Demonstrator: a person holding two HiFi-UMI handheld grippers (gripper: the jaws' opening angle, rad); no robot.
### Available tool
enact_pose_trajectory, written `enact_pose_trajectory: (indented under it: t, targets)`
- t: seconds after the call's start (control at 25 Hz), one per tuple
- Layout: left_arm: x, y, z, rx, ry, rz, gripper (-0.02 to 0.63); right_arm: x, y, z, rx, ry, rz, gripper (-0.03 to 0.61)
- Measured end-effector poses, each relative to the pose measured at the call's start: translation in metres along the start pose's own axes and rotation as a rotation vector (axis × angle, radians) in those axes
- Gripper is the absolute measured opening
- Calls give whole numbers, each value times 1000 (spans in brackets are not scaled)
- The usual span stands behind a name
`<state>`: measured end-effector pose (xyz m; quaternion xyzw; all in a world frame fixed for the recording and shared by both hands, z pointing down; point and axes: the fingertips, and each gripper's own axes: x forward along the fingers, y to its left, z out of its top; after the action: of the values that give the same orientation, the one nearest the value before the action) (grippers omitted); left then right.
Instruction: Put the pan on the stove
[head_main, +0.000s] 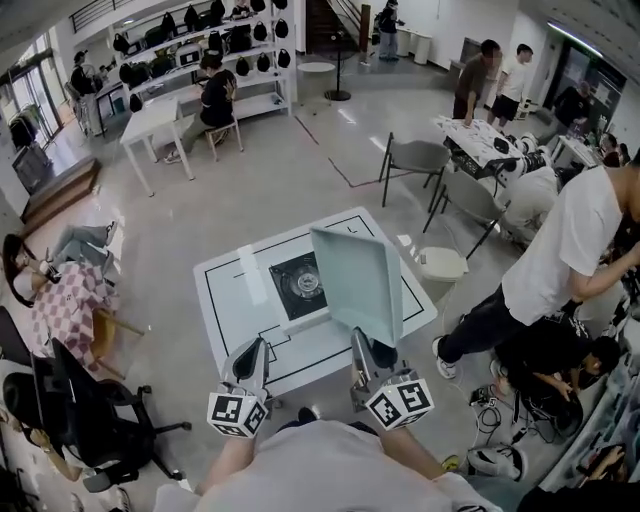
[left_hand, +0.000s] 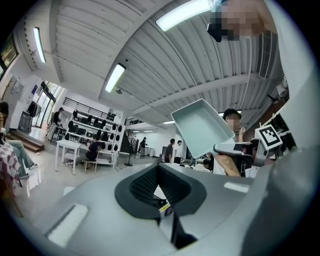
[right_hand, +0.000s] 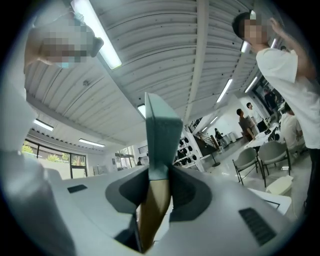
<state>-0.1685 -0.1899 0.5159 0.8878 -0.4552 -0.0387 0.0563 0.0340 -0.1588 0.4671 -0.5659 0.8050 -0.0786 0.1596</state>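
The right gripper (head_main: 366, 348) has its fingers clamped on the wooden handle (right_hand: 152, 210) of the pale green square pan (head_main: 355, 280). The pan hangs in the air, tipped up on edge, above the white bench (head_main: 228, 300). It is just right of the black stove (head_main: 300, 283), not on it. The left gripper (head_main: 250, 358) hovers alongside, fingers closed together on nothing.

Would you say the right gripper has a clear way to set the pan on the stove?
Probably yes: the right gripper holds the pan by its handle close by the stove, and nothing visible sits on the burner.
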Motion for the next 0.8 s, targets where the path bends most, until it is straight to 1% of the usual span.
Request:
enact_pose_trajectory:
  t: [0.12,0.28,0.52,0.8]
  targets:
    - [15,21,1,-18,0,1,9,24,0,0,-5,3,0,121]
    - [28,35,-3,-30,8,-2,9,44,-3,-4,-1,7,1,121]
    - [41,41,-3,-35,6,18,9,58,-15,-5,10,21,10,121]
    - [56,40,1,-45,2,75,9,71,-39,-2,27,42,31,121]
